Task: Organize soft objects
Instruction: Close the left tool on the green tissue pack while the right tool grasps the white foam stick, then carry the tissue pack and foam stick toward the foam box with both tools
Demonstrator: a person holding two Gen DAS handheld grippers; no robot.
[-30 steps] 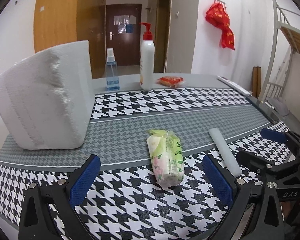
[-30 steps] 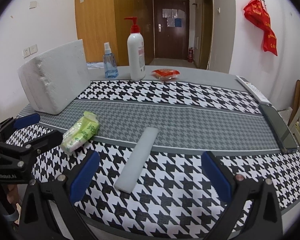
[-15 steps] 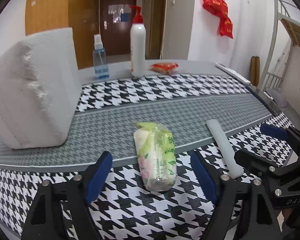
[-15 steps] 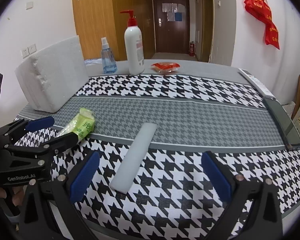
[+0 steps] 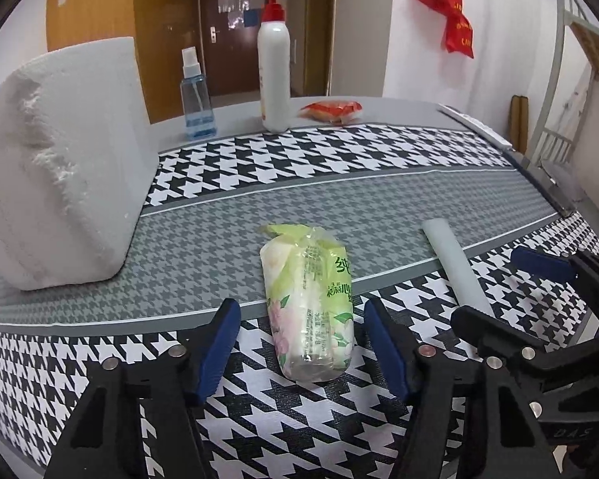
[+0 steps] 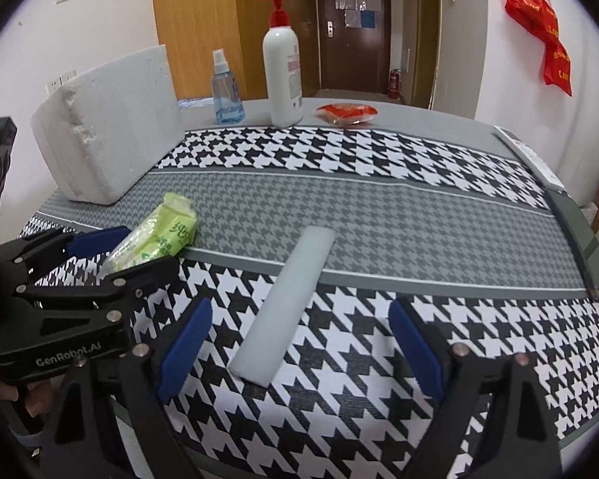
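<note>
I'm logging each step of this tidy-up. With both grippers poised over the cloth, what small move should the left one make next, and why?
Probably close the left gripper on the green tissue pack. Its blue fingers are open and flank the pack's near end, and the pack lies flat on the houndstooth cloth. The right gripper is open, straddling the white foam strip.

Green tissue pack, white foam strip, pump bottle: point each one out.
Green tissue pack (image 5: pixel 309 303), left wrist view, middle of its printed wrapper.
White foam strip (image 6: pixel 285 307), right wrist view, middle of its top face.
Pump bottle (image 6: pixel 282 80), right wrist view, white body.
</note>
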